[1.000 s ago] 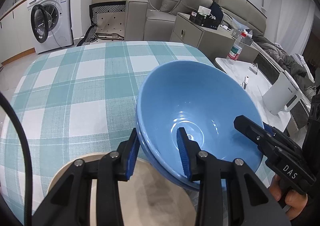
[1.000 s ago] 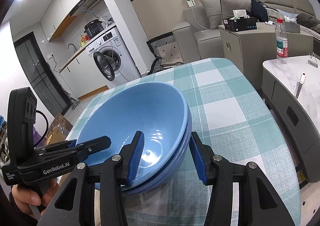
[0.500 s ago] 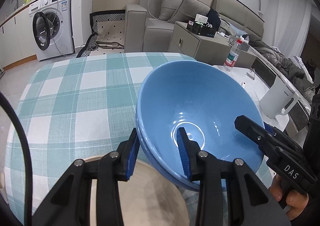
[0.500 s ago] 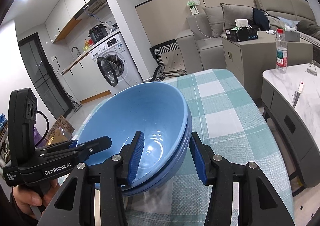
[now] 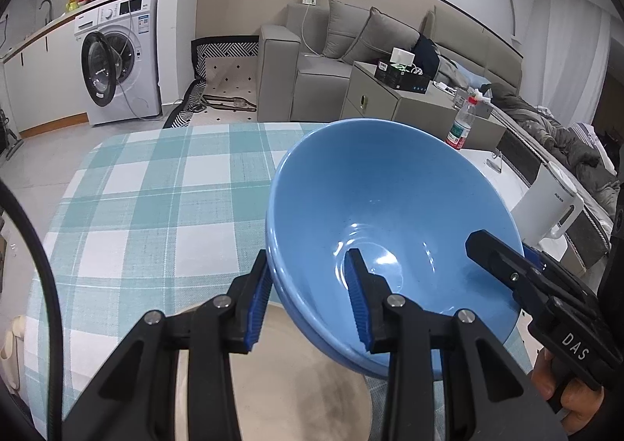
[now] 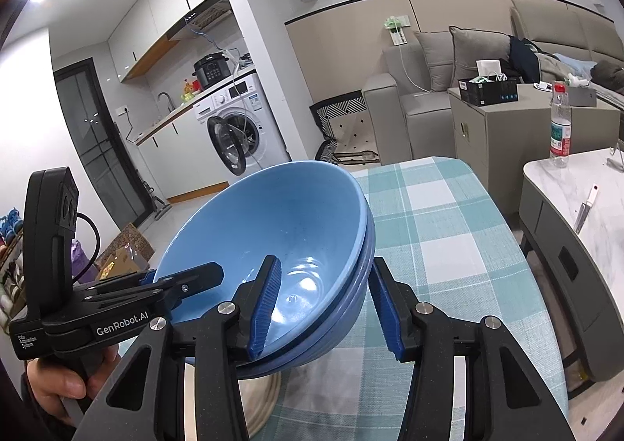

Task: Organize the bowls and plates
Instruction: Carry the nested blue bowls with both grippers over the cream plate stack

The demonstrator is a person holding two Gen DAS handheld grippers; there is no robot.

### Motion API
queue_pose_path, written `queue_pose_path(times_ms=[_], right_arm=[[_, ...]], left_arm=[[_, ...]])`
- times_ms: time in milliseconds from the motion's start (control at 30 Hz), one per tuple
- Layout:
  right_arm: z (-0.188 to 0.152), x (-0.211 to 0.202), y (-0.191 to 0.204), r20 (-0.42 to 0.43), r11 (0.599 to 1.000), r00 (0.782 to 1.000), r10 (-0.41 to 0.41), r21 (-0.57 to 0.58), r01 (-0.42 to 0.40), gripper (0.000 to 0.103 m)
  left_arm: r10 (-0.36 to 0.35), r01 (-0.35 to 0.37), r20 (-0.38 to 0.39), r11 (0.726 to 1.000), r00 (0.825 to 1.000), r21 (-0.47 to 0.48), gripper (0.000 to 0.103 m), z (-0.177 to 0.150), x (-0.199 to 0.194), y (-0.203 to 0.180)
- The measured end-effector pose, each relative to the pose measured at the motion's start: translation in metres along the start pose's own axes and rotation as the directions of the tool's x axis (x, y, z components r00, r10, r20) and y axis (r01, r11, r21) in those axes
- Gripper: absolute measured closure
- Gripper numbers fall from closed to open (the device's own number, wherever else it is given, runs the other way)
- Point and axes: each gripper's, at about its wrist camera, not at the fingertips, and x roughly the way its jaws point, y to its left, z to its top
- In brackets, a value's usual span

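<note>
Two nested blue bowls (image 5: pixel 390 215) hang tilted just above a beige plate (image 5: pixel 280 382), gripped at opposite rims: left gripper (image 5: pixel 308 300) on the plate side, right gripper (image 6: pixel 323 304) on the far side.

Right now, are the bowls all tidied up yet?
Partly. The blue bowls are already nested into one stack. Both claws, left and right, grip its rim and hold it tilted above the beige plate. Setting the stack down is left.
</note>
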Motion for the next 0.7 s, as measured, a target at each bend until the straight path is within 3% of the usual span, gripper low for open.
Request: queue_pose_path(times_ms=[700], right_arm=[[-0.007, -0.003, 0.045, -0.019, 0.994, 0.997, 0.077, -0.074, -0.078, 0.055]], left_arm=[[0.063, -0.057, 0.065, 0.995, 0.996, -0.079, 0.067, -0.024, -0.041, 0.034]])
